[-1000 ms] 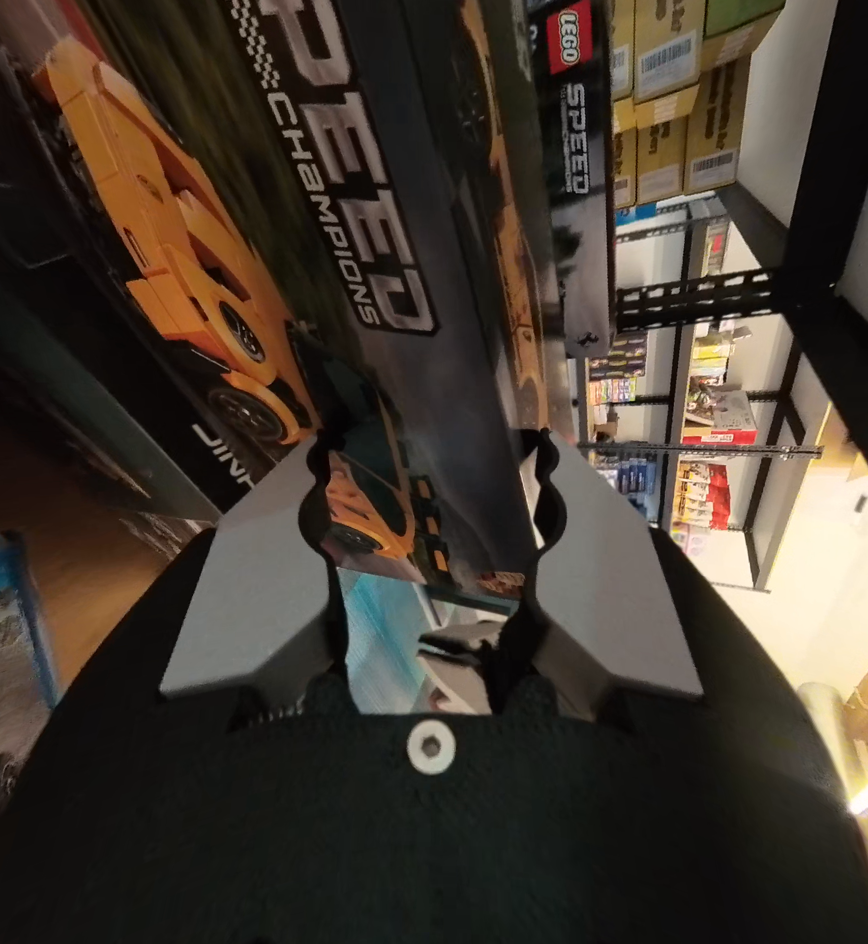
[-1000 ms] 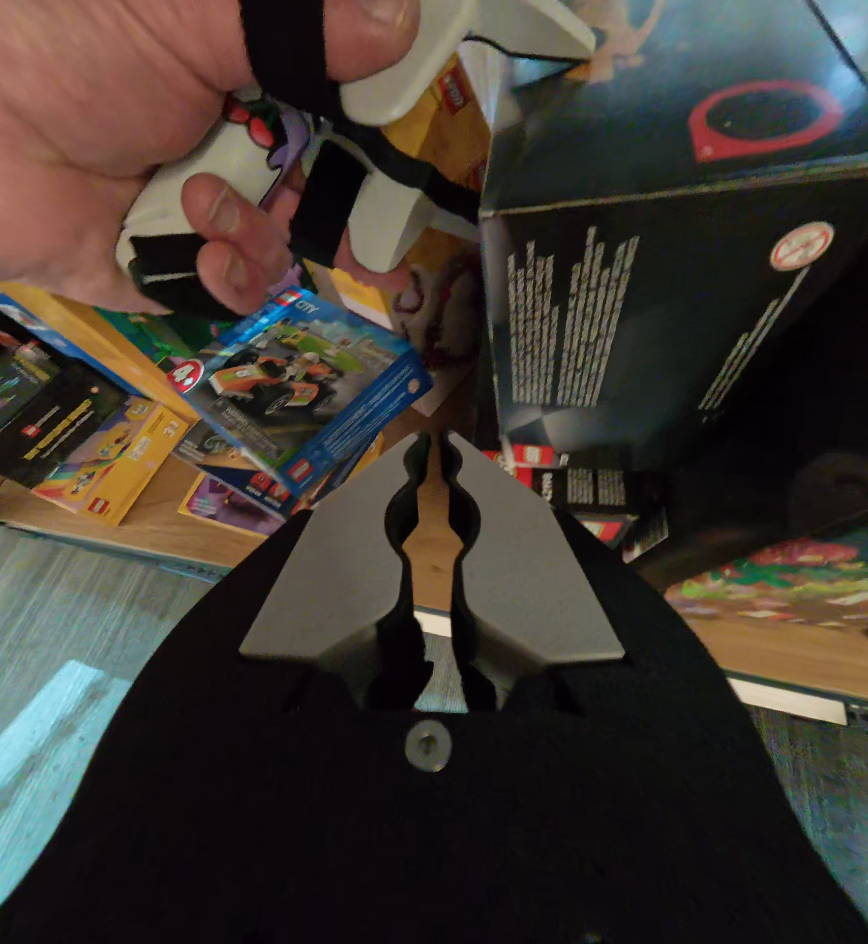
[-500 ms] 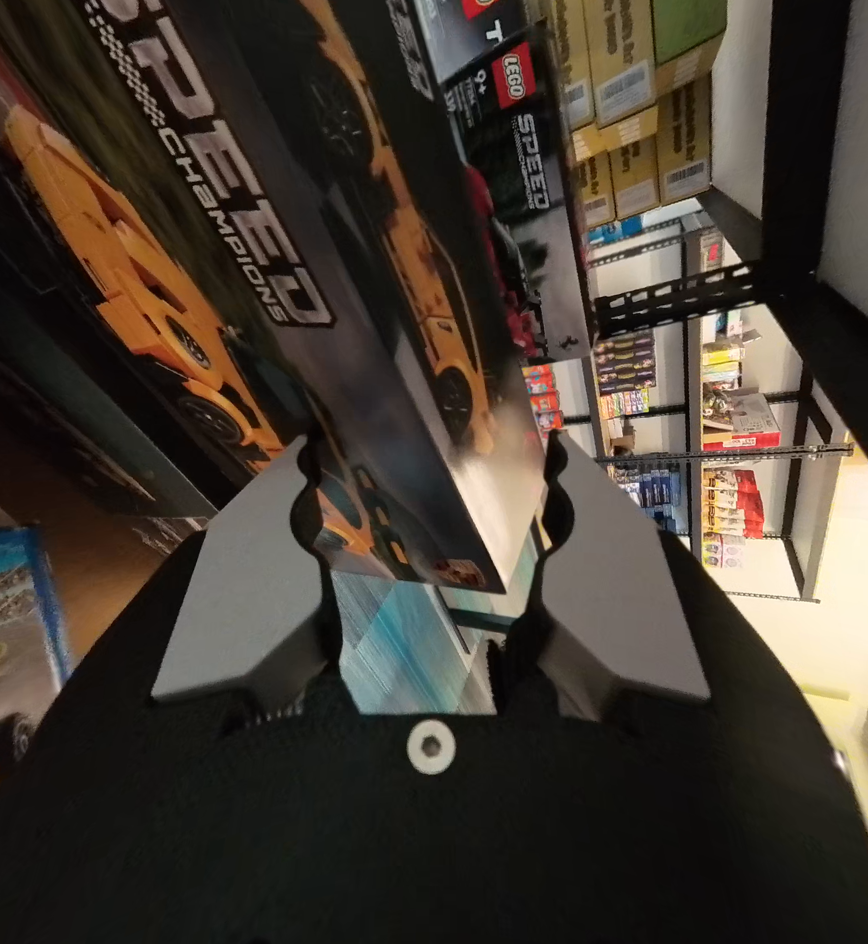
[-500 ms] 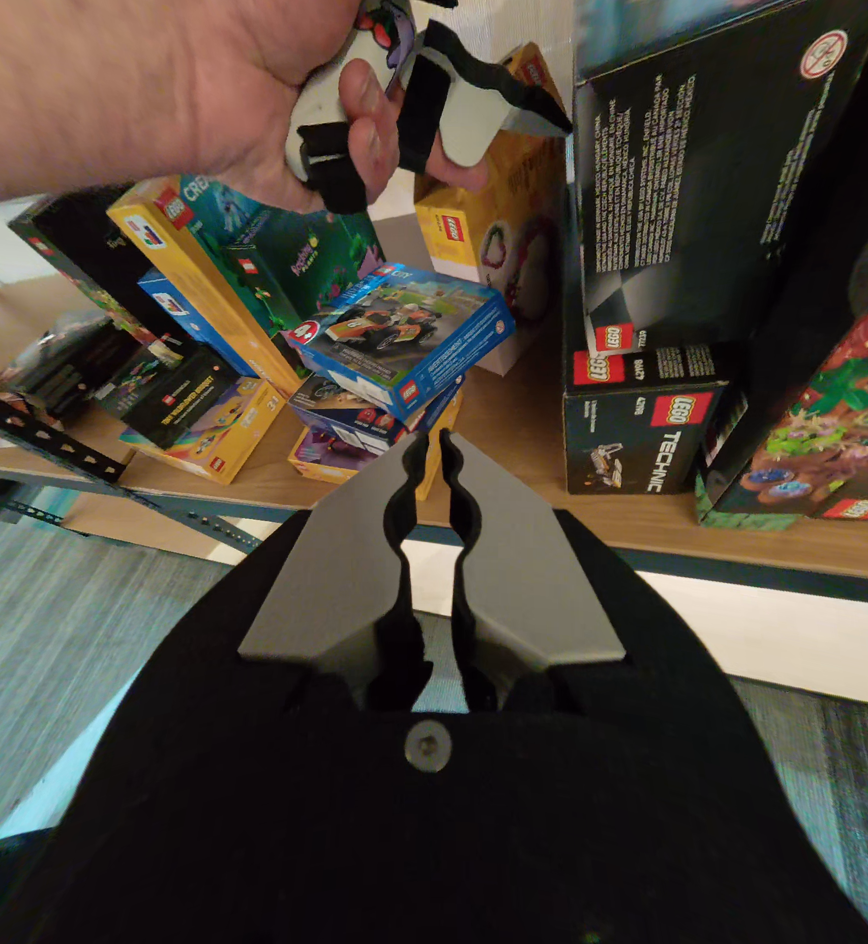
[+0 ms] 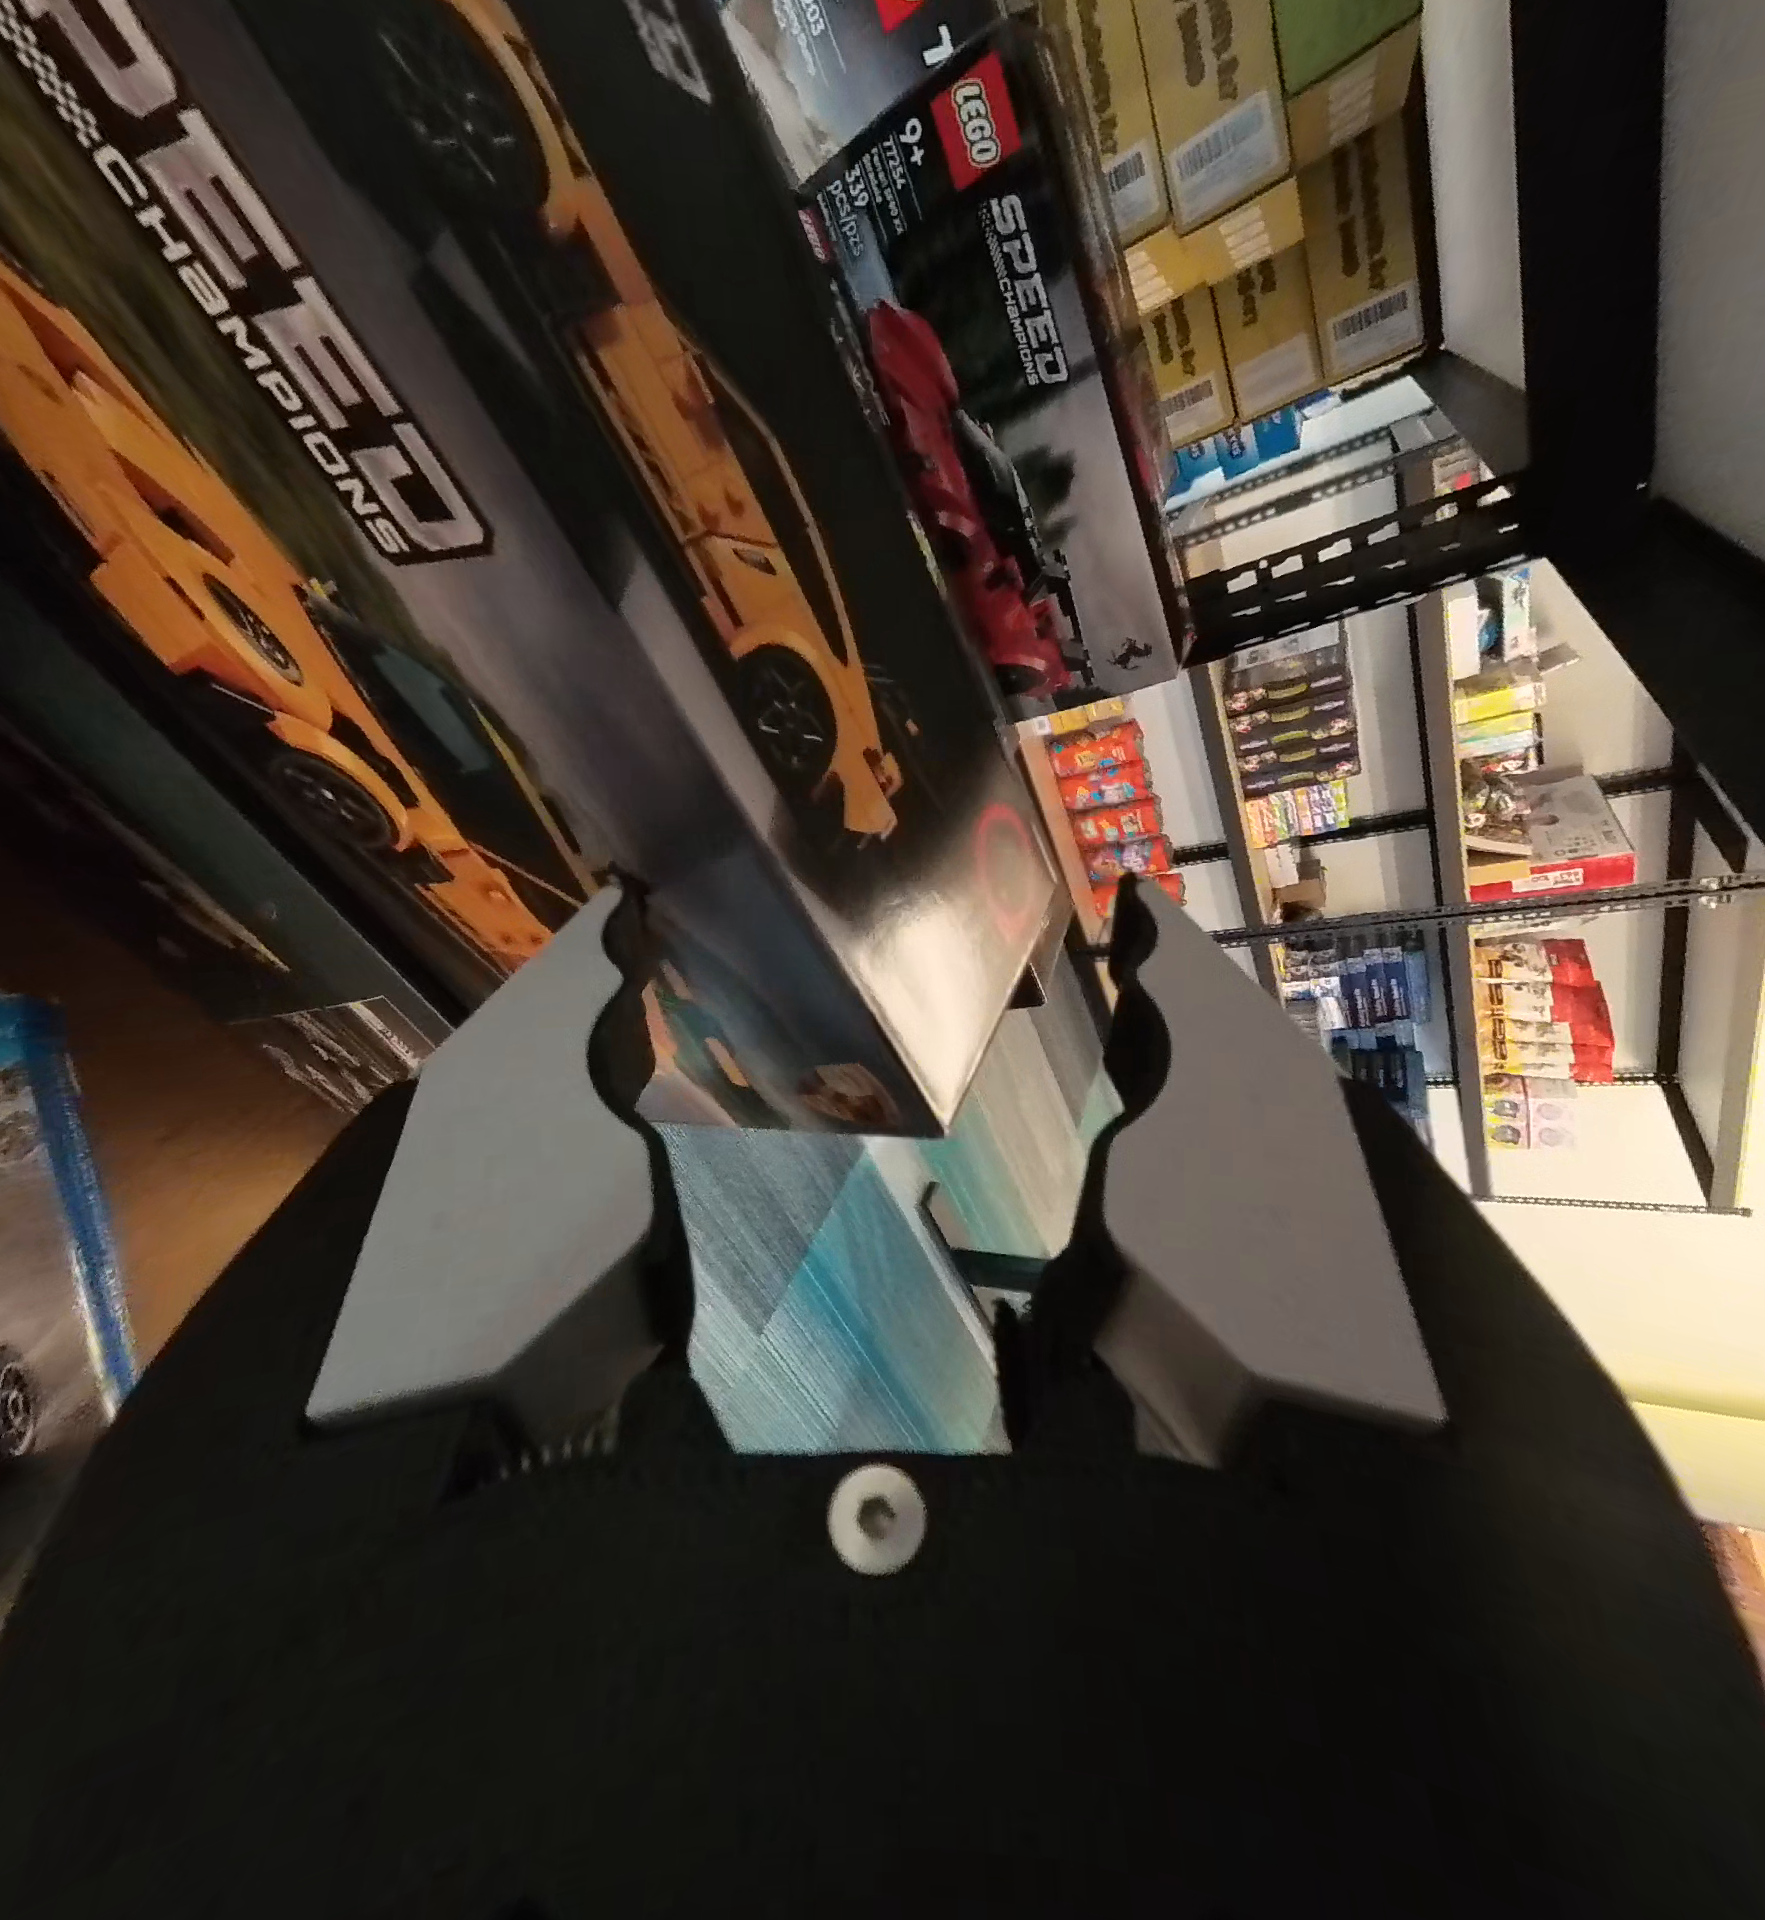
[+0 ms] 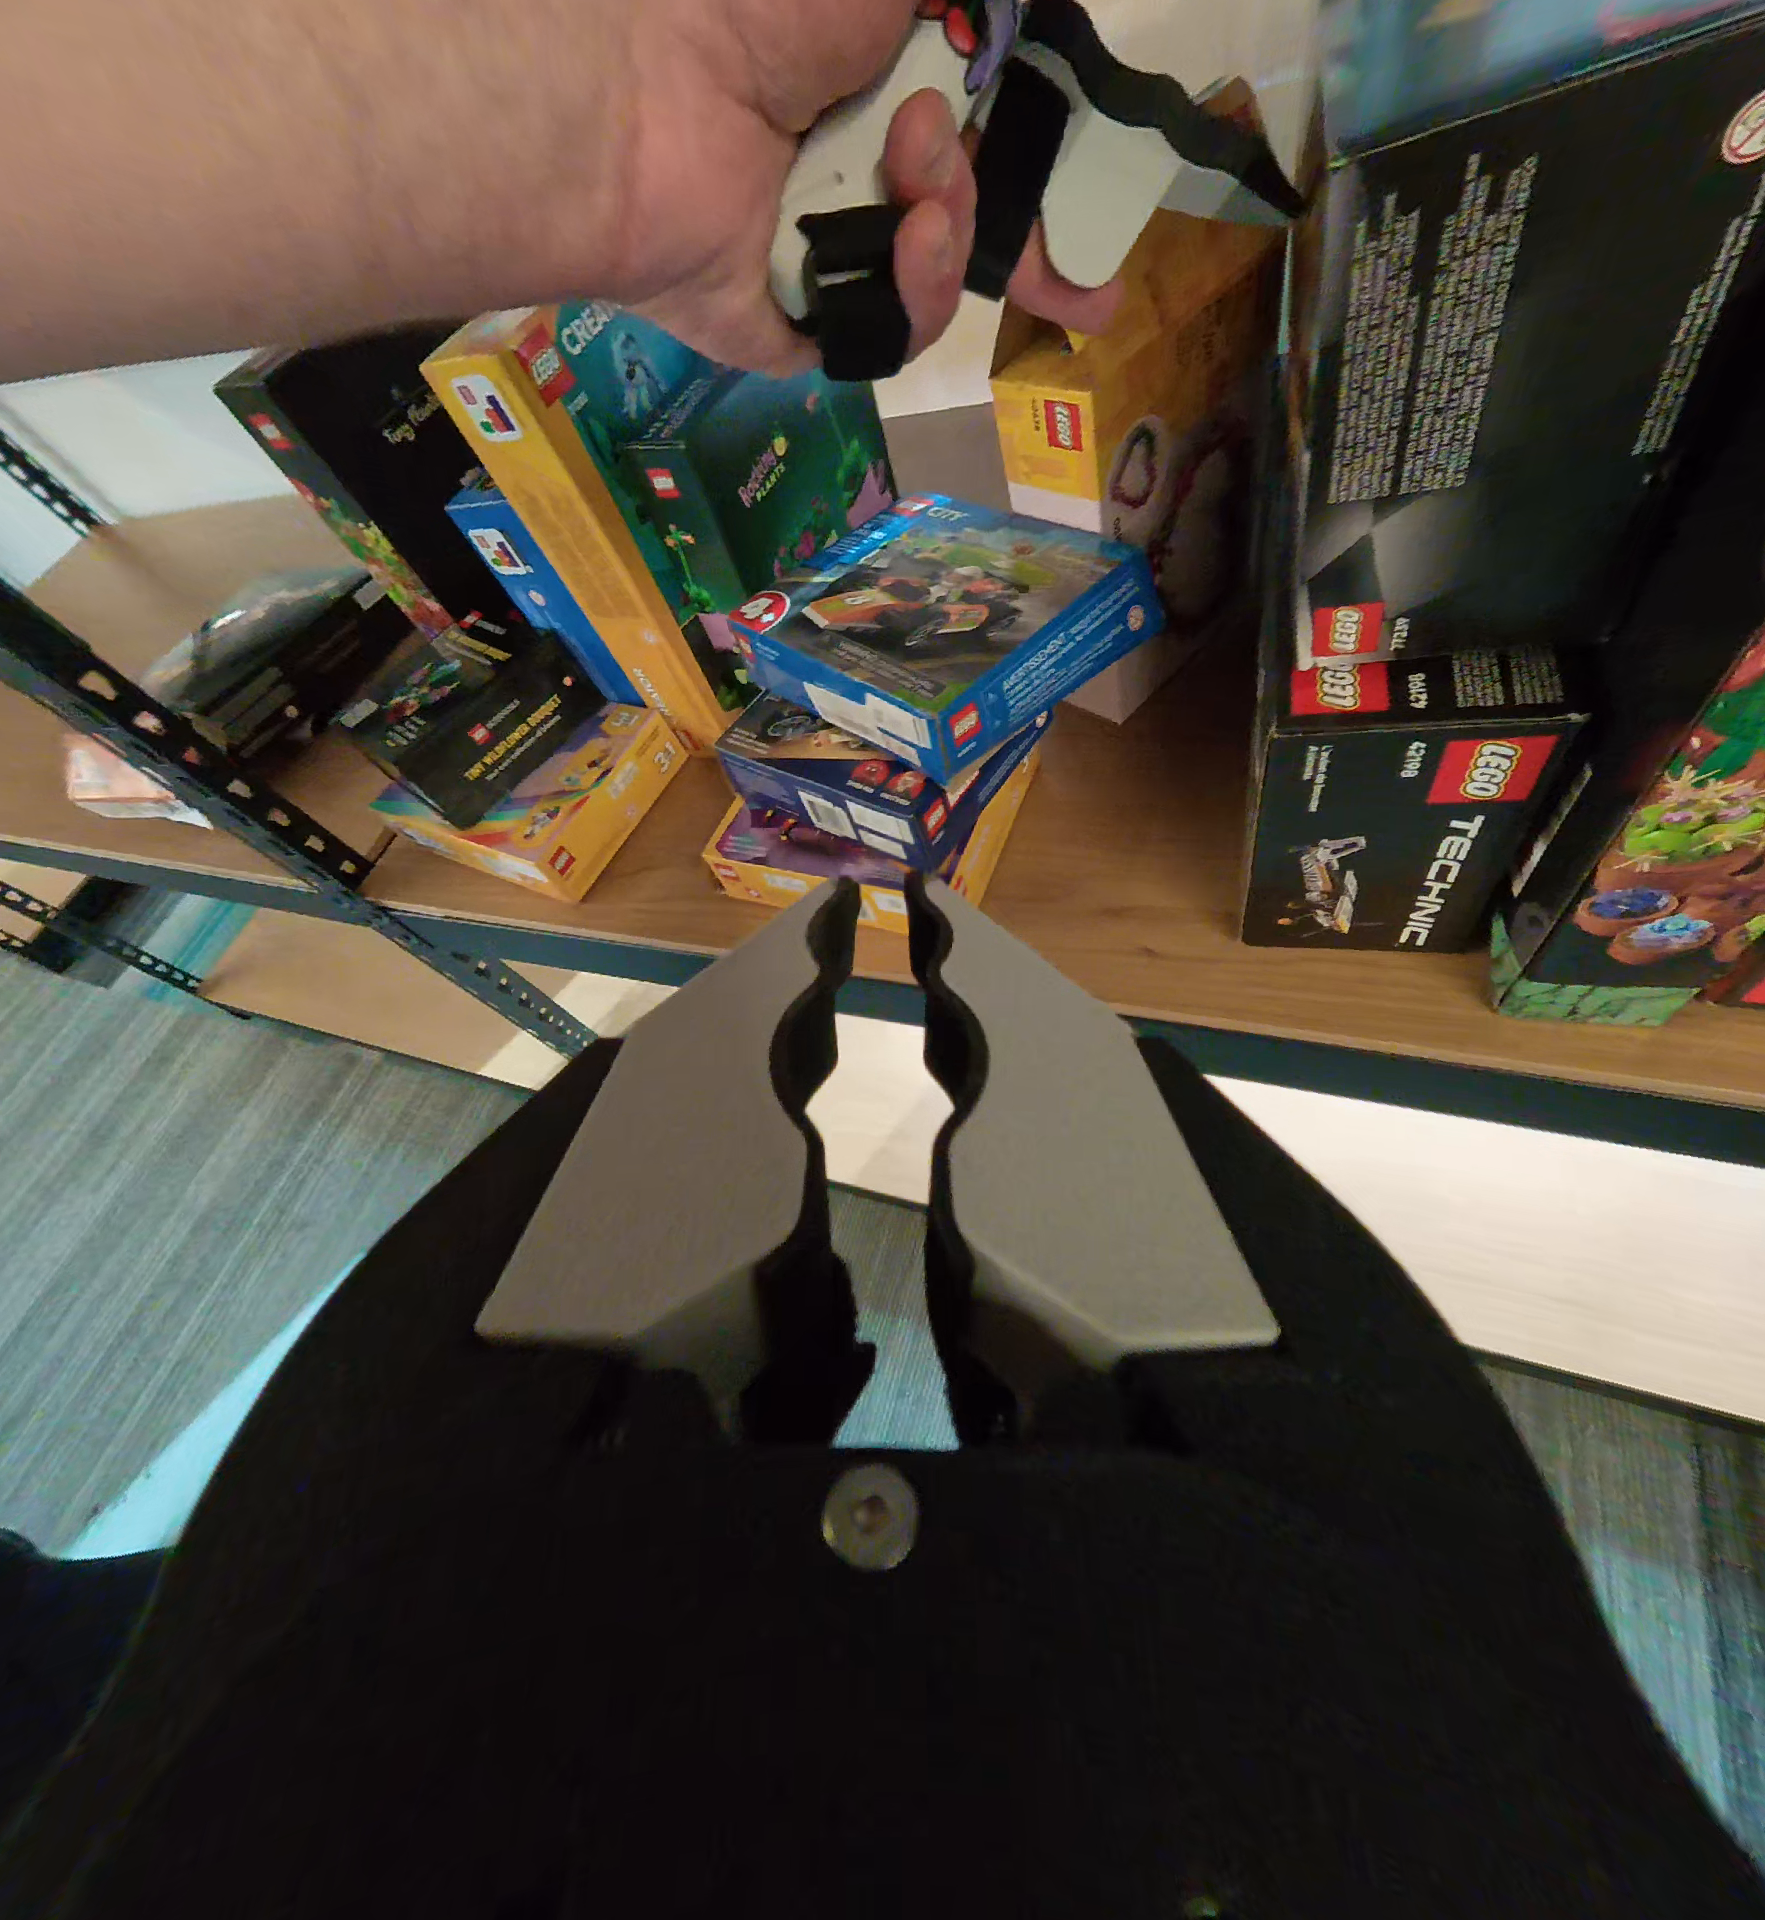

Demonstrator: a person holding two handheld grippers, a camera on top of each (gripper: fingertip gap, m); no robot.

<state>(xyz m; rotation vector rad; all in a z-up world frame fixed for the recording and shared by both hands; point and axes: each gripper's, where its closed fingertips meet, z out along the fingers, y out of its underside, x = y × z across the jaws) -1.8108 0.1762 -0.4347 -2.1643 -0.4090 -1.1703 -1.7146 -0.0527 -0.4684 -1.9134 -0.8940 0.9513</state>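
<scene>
The left tool (image 5: 878,899) is shown spread wide around the lower corner of a large dark box printed with an orange car (image 5: 649,520). The corner lies between the fingers, and a gap is left at the right finger, so nothing is clamped. Seen from the right wrist, that tool is held in a hand (image 6: 753,177) against the box's edge, high over the shelf (image 6: 1117,904). For a sound hold, it is judged that both pads would have to be pressed squarely on opposite faces, deeper than the corner, since so broad a box could swing. The right tool (image 6: 878,899) is barely parted, with nothing between its fingers, and is kept low before the shelf edge. The wooden shelf is crowded with toy boxes, a blue box (image 6: 961,623) lying tilted on a stack. Grey carpet (image 6: 130,1195) is seen below, and stocked metal racks (image 5: 1532,935) stand beyond.
</scene>
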